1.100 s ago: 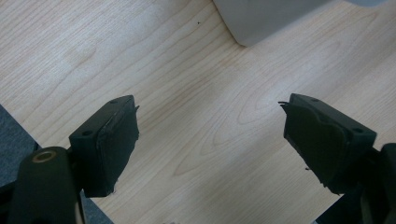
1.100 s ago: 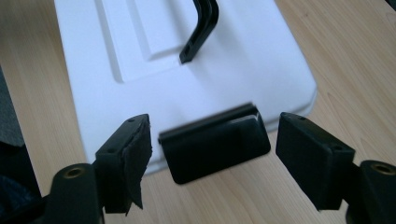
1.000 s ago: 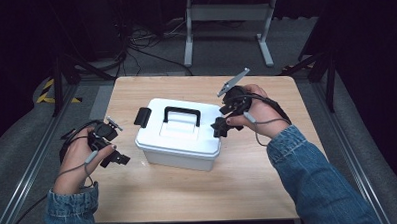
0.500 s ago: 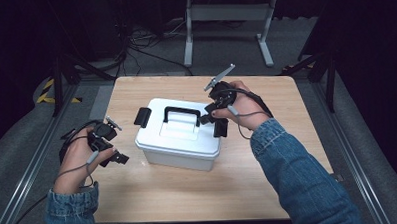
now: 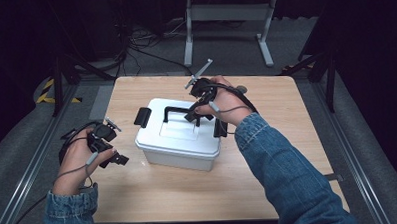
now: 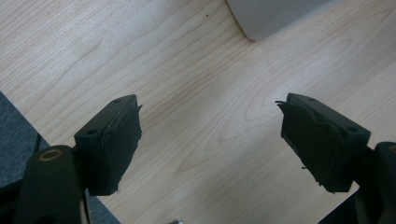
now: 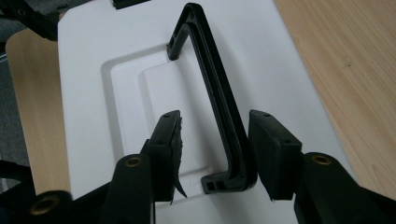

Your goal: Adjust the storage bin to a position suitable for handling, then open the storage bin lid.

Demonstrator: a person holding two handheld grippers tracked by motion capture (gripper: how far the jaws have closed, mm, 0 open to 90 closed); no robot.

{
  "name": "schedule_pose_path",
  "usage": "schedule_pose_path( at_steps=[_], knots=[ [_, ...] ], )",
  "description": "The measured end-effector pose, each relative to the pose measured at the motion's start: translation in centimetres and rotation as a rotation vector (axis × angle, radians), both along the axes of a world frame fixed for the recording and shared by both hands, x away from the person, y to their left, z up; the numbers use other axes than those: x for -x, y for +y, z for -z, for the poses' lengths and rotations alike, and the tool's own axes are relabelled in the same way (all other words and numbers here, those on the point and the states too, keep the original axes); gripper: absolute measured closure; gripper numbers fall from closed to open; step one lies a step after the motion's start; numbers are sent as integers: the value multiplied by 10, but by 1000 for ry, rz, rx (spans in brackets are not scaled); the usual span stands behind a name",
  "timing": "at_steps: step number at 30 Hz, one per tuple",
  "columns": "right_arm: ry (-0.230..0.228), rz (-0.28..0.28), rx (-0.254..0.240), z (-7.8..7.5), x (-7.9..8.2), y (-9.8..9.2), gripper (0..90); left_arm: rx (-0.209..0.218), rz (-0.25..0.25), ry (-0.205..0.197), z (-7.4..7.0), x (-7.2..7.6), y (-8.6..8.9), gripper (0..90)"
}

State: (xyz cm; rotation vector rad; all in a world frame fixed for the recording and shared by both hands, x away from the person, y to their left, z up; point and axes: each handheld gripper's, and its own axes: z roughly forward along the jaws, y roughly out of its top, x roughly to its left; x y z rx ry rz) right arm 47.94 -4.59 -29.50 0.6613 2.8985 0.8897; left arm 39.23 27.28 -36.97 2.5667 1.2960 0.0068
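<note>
White plastic storage box (image 5: 180,140) sat at the centre of the wooden worktop (image 5: 287,134), its black carry handle (image 7: 215,98) raised upright above the lid. Right gripper (image 7: 215,156) straddled the handle's near end, jaws just closing, the right pad touching the bar and the left pad clear, probably preparing a lift. Left gripper (image 6: 210,135) hung wide open and empty over bare wood beside the box, leaving the handle free.
</note>
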Motion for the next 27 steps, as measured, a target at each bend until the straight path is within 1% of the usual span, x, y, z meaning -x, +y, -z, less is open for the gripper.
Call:
schedule_pose_path(
  at_steps=[2, 4, 7, 10, 11, 12, 14, 17, 19, 21, 22, 24, 25, 27],
  knots=[
    [-3, -1, 10, 1, -1, 3, 589, 6, 0, -3, 0, 1, 1, 208],
    [-12, -7, 23, 1, -1, 5, 655, 1, 6, -10, 0, 1, 1, 208],
    [-12, -14, 28, -2, 1, 6, 755, 4, 3, 0, 0, 1, 0, 207],
    [10, -49, 33, -2, 5, 9, 776, -2, 12, -2, 0, 1, 0, 207],
    [11, -69, 49, -1, 7, 11, 793, -2, 13, -2, 0, 1, 0, 206],
    [13, -74, 59, 0, 8, 12, 803, 0, 7, 1, 1, 1, -1, 205],
    [-4, -84, 72, 0, 9, 13, 811, -3, 19, -2, 1, 1, -2, 205],
    [-15, -102, 77, -1, 8, 14, 820, -2, 21, 4, 0, 0, -3, 204],
    [-22, -122, 81, -1, 7, 14, 826, 2, 16, 0, 0, -2, -3, 204],
    [-39, -142, 91, -2, 8, 15, 830, -2, 23, 0, 0, -3, -5, 203],
    [-47, -152, 99, -2, 8, 15, 833, 2, 24, 1, 0, -4, -5, 203],
    [-55, -165, 103, -3, 8, 15, 835, 2, 24, 3, 1, -3, -5, 203],
    [-53, -170, 96, -3, 7, 15, 837, 0, 29, 1, 1, -3, -4, 203],
    [-51, -174, 93, -4, 7, 15, 838, 8, 21, 1, 1, -3, -3, 203]
  ],
)
